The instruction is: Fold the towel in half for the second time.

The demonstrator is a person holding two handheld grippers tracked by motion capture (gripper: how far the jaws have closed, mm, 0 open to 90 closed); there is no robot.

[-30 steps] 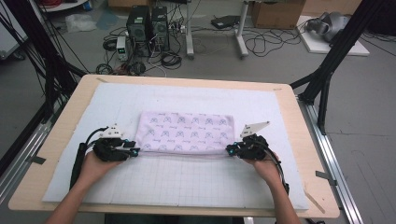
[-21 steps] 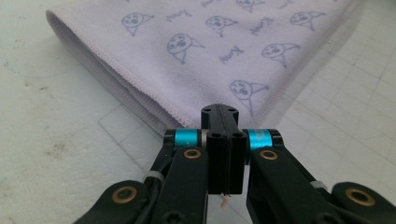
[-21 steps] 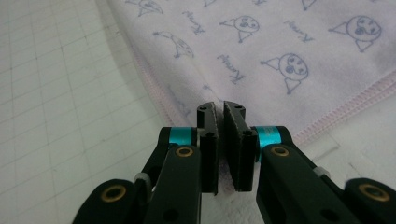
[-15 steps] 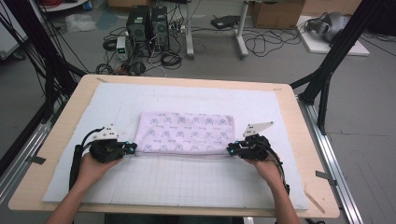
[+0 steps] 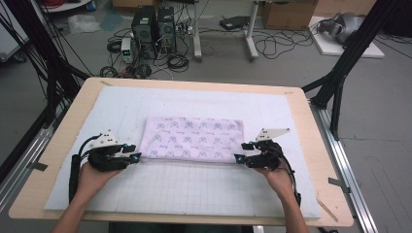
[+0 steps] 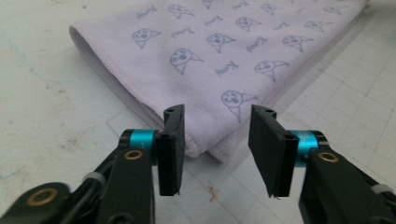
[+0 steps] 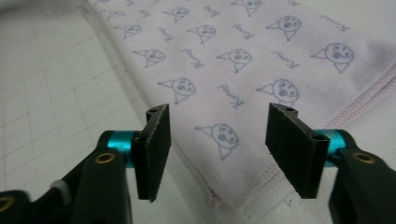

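Observation:
A lilac towel [image 5: 194, 138] with small printed faces lies folded flat in the middle of the white gridded mat [image 5: 194, 189]. My left gripper [image 5: 135, 156] sits at the towel's near left corner and my right gripper [image 5: 240, 158] at its near right corner. In the left gripper view the left gripper [image 6: 217, 114] is open, its jaws have just been opening, and the towel's corner [image 6: 210, 65] lies low between them, untouched by the pads. In the right gripper view the right gripper [image 7: 219, 112] has likewise just been opening, its pads clear of the towel's stitched corner [image 7: 243, 60].
The mat covers most of a wooden table [image 5: 63, 131]. Black frame posts [image 5: 340, 73] stand at the table's left and right sides. Computers and cables [image 5: 155, 29] sit on the floor past the far edge. Bare mat lies in front of and behind the towel.
Both grippers' jaws stand wider apart than before and have let go of the towel's near corners. The hands have hardly shifted and the towel lies flat.

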